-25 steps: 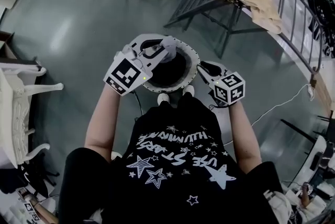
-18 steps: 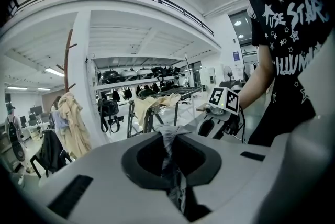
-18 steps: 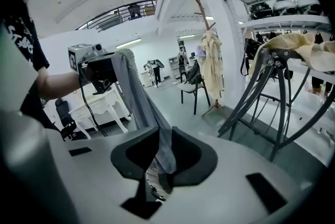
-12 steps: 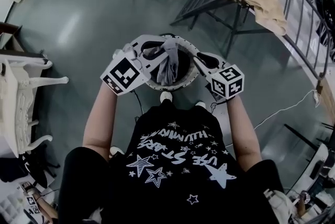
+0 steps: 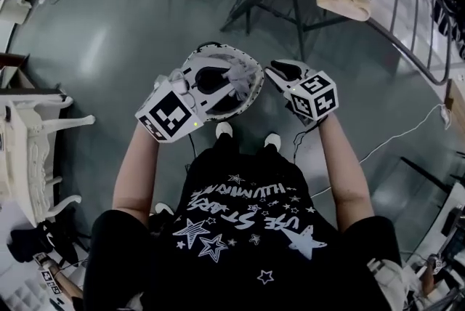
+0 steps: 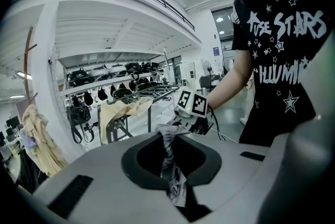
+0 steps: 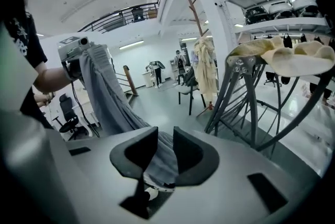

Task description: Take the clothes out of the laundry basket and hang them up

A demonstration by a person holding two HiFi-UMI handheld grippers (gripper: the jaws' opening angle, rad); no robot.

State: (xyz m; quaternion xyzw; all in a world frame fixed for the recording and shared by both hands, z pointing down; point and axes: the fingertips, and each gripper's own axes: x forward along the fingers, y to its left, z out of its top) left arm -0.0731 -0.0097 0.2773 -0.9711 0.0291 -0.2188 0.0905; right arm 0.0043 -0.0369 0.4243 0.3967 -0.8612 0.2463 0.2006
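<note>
The grey garment (image 7: pixel 107 103) is strung between the two grippers above the laundry basket (image 5: pixel 254 62), so its long axis runs from one pair of jaws straight across to the other. We see the left gripper (image 6: pixel 170 163) pinched tight on a twisted end of it. From there the cloth climbs away ahead, toward the marker cube on the other hand. The right gripper (image 7: pixel 165 157) holds the opposite end in a narrow bite. Its jaws have just eased a little wider, yet the fabric fills the gap between the pads and bunches behind them, so we judge it gripped rather than loose. From these jaws the garment rises up and to the left as a broad, slack band. Whether a tail of it hangs down into the basket beneath the grippers we cannot tell. The drying rack (image 7: pixel 252 105) stands ahead and to the right of the right gripper, with its rail higher than the jaws and a beige cloth (image 7: pixel 282 55) draped over it. We judge that the right hand is the nearer one to the rack. The span would have to swing round to lie along the rail, right end leading, clear of the beige cloth.
</note>
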